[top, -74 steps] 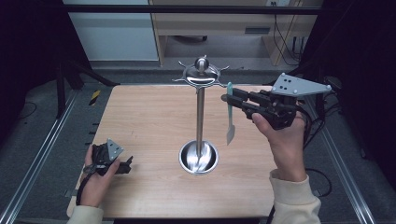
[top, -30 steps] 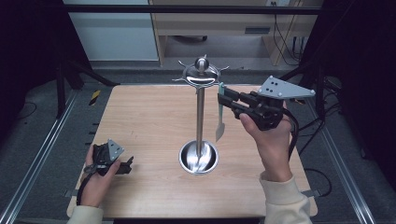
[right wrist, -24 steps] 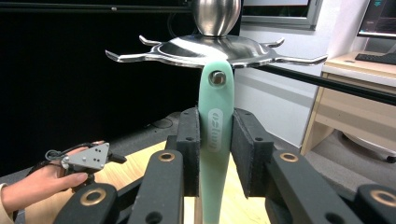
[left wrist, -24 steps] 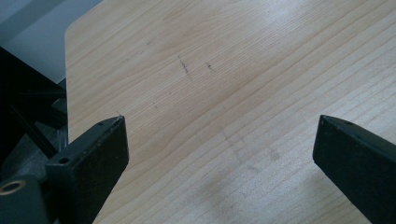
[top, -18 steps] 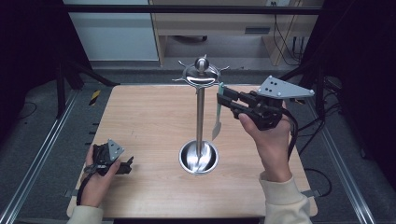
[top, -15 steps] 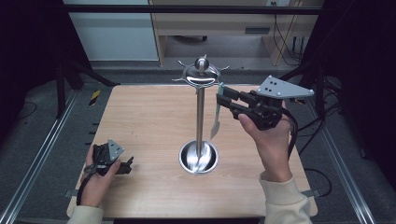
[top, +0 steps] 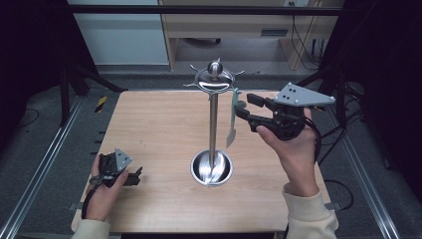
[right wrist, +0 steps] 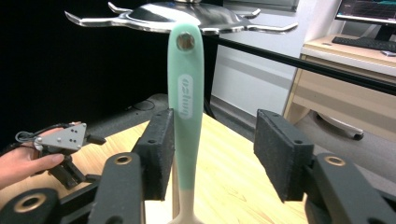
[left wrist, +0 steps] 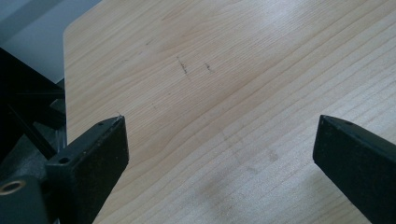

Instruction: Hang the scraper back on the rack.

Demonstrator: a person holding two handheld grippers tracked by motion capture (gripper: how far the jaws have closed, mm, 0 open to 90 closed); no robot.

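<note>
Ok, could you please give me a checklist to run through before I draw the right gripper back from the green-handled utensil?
1. Right gripper jaws apart: ok.
2. Utensil free of both pads: not ok, the handle lies against one pad.
3. Utensil's hole caught on a hook of the stand: cannot tell.
4. Stand upright on the table: ok.
5. Left gripper open and well away from the stand: ok.

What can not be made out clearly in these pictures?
1. Utensil head: cut off by the bottom edge in the right gripper view; too small in the high view.
2. Whether its handle hole sits on a hook of the stand: too small in the high view.
</note>
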